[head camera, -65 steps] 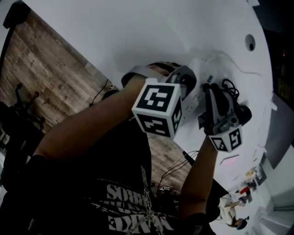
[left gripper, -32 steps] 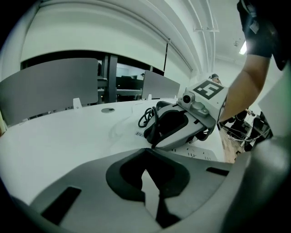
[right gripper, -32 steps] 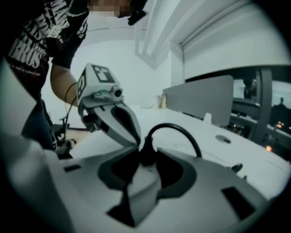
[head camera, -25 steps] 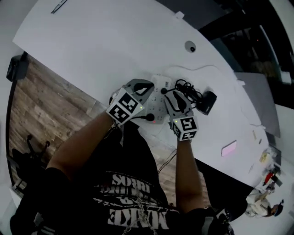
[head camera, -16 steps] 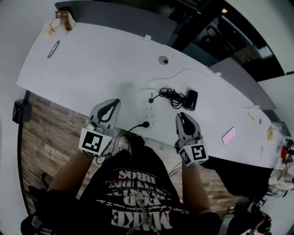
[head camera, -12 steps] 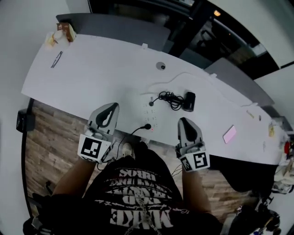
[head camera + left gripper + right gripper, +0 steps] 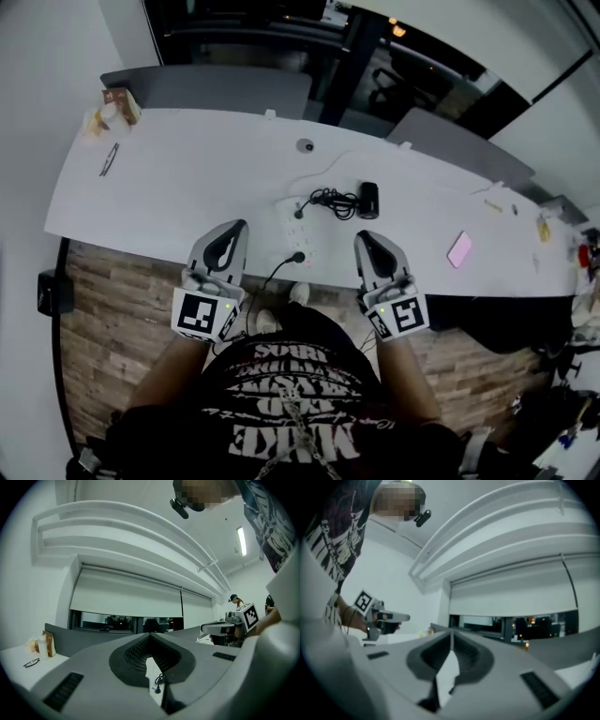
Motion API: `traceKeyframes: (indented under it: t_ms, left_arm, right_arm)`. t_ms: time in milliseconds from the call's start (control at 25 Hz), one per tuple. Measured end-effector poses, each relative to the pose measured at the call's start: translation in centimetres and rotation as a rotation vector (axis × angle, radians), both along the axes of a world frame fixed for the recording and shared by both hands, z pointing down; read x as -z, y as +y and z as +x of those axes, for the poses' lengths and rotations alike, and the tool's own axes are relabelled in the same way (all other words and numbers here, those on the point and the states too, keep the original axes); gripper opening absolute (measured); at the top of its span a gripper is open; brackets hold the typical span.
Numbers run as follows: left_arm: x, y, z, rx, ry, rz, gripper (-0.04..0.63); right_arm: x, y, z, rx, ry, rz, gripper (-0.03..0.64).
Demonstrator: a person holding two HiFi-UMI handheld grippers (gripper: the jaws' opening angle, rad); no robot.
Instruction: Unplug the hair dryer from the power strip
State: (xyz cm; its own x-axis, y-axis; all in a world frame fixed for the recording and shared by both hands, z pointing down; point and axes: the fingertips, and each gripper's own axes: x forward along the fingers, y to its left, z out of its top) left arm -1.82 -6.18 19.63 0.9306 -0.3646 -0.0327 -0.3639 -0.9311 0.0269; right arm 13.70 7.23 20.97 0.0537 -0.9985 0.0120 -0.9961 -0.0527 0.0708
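A white power strip (image 7: 298, 231) lies on the white table (image 7: 187, 178). The black hair dryer (image 7: 368, 200) rests just right of it, its cord (image 7: 328, 200) bunched between them and ending in a small plug (image 7: 300, 214) at the strip; plugged or loose, I cannot tell. Another black plug (image 7: 299, 256) sits at the strip's near end. My left gripper (image 7: 240, 226) and right gripper (image 7: 360, 239) hover level over the table's front edge, either side of the strip, both shut and empty. The right jaws have just been closing on nothing. Left gripper (image 7: 150, 635) and right gripper (image 7: 451, 633) tips meet.
A pink phone (image 7: 459, 249) lies at the right. A round cable hole (image 7: 305, 145) sits behind the strip. Snack packs (image 7: 111, 108) and glasses (image 7: 108, 159) are at the far left. Grey partitions (image 7: 216, 89) line the table's back. Wooden floor (image 7: 122, 309) lies below.
Both grippers have risen and drawn back from the power strip to the table's front edge. The right jaws went from open to shut, empty. The dryer, cord and strip stayed on the table.
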Motion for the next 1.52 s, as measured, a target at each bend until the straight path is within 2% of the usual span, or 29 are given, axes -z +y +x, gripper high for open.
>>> traceKeyframes:
  t_ms: [400, 680, 920, 1120, 1240, 1320, 1440, 1520]
  left_arm:
    - [0.3, 1.9, 0.7, -0.057, 0.009, -0.012, 0.023]
    - [1.4, 1.7, 1.8, -0.083, 0.004, 0.029, 0.023]
    - [-0.4, 1.3, 1.8, -0.072, -0.021, -0.031, 0.023]
    - [-1.4, 1.2, 2.9, -0.1, -0.041, 0.006, 0.023]
    - [-2.2, 1.1, 4.0, -0.107, -0.065, 0.003, 0.023]
    - [-3.9, 0.8, 4.8, -0.099, -0.095, -0.028, 0.023]
    - [-8.3, 1.3, 6.6, -0.107, -0.163, -0.098, 0.023]
    - [-11.9, 1.0, 7.7, -0.116, -0.229, -0.108, 0.023]
  right_arm:
    - [1.8, 1.7, -0.9, -0.019, 0.038, 0.003, 0.044]
    - [1.5, 1.1, -1.6, -0.006, 0.03, 0.004, 0.044]
    - [0.5, 0.6, -1.0, 0.0, 0.01, -0.02, 0.044]
    - [0.1, 1.0, -0.3, -0.006, 0.001, -0.034, 0.044]
    - [-0.9, 0.7, 0.5, 0.003, -0.024, -0.058, 0.044]
    - [-2.3, -0.1, 0.9, 0.029, -0.053, -0.089, 0.044]
    - [-5.8, -0.8, 1.4, 0.076, -0.077, -0.165, 0.044]
    - [-9.3, -2.5, 1.5, 0.121, -0.082, -0.227, 0.045]
